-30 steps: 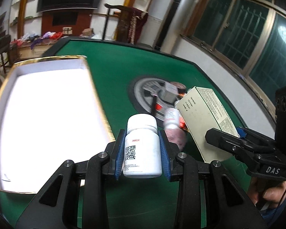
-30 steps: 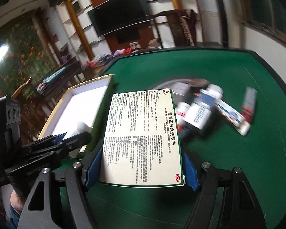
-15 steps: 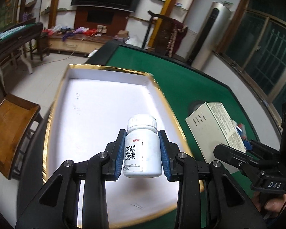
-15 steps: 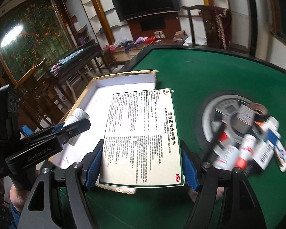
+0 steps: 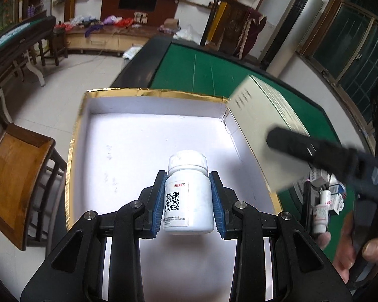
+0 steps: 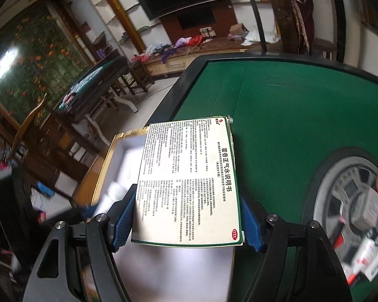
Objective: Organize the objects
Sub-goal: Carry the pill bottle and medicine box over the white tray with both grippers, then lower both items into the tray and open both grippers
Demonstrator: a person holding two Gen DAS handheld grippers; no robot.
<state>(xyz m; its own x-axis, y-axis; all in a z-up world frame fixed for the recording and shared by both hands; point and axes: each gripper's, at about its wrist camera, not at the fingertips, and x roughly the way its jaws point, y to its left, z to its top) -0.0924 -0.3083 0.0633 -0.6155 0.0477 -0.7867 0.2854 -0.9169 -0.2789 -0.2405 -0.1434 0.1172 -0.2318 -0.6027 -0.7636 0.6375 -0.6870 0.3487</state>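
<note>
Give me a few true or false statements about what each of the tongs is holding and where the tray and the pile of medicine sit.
1. The left tongs grip a white bottle upright. True.
2. The bottle's cap is off. False: the cap is on.
3. The right tongs are shut on a flat medicine box. True.
4. The white tray already holds several boxes. False: no boxes show on its visible floor.
5. The remaining medicines lie on the wooden chair. False: they lie on the green table.
</note>
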